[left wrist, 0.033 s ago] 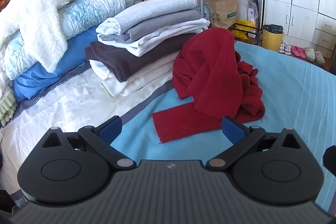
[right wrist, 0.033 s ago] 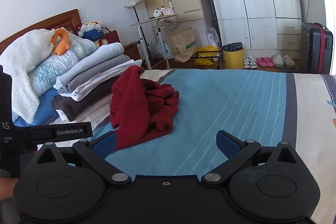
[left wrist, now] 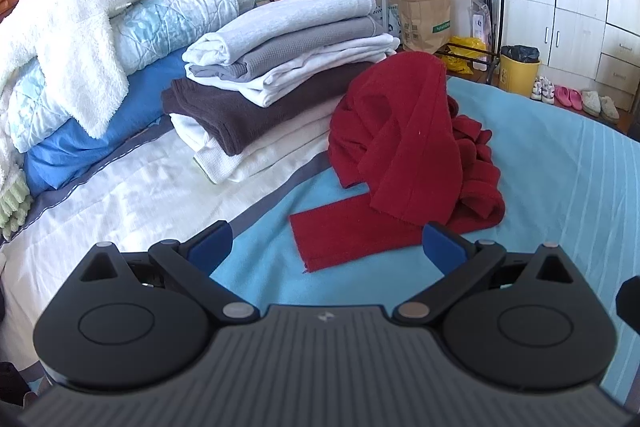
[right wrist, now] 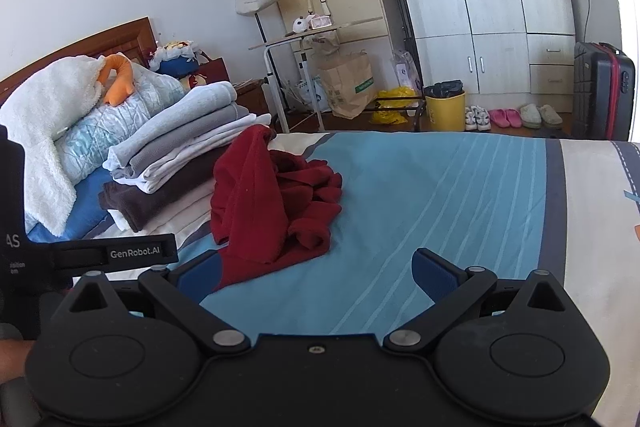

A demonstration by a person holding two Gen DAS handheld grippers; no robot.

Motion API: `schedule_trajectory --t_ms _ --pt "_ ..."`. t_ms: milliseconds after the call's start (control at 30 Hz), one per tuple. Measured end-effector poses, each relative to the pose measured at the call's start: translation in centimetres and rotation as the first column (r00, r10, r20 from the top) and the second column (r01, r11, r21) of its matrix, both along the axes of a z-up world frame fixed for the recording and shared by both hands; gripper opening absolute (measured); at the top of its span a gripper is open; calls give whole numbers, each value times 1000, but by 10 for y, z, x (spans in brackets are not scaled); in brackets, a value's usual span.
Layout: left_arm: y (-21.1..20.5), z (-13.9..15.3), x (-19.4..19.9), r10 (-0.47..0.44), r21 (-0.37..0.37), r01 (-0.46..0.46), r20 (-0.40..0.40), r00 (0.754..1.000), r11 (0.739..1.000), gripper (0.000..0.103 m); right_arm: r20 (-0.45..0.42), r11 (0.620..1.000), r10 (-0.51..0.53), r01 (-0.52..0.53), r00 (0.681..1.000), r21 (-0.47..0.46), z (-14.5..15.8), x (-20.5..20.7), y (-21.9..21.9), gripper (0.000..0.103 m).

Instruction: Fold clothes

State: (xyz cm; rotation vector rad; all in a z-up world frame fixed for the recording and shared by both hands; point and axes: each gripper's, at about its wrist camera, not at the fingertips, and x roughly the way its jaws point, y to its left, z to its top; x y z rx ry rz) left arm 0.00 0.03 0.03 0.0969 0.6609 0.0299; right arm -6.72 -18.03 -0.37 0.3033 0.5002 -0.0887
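Observation:
A crumpled dark red garment (left wrist: 412, 155) lies in a heap on the blue striped bed cover (left wrist: 560, 167), one flat end reaching toward me. My left gripper (left wrist: 326, 245) hovers just short of that end, open, its blue pads (left wrist: 210, 245) wide apart and empty. In the right wrist view the red garment (right wrist: 272, 203) sits left of centre. My right gripper (right wrist: 318, 273) is open over the bare blue cover (right wrist: 440, 187), its left pad close to the garment's near edge. A stack of folded clothes (left wrist: 280, 67) stands behind the heap.
Pillows, a quilt and a white fleece blanket (left wrist: 80, 27) are piled at the headboard on the left. Beyond the bed stand a yellow bin (right wrist: 444, 107), a paper bag (right wrist: 348, 83), shoes, a suitcase (right wrist: 602, 91) and wardrobes. The left gripper's body (right wrist: 24, 259) shows at the right view's left edge.

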Motion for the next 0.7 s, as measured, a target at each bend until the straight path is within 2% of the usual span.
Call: schedule_trajectory --t_ms 300,700 --pt "-1 -2 1 -1 13 1 -7 1000 1000 103 -3 999 -1 1 1000 -41 0 -3 8 103" --pt "-3 -4 1 -9 17 9 -19 1000 1000 103 -29 1000 0 -1 1000 -19 -7 3 2 103"
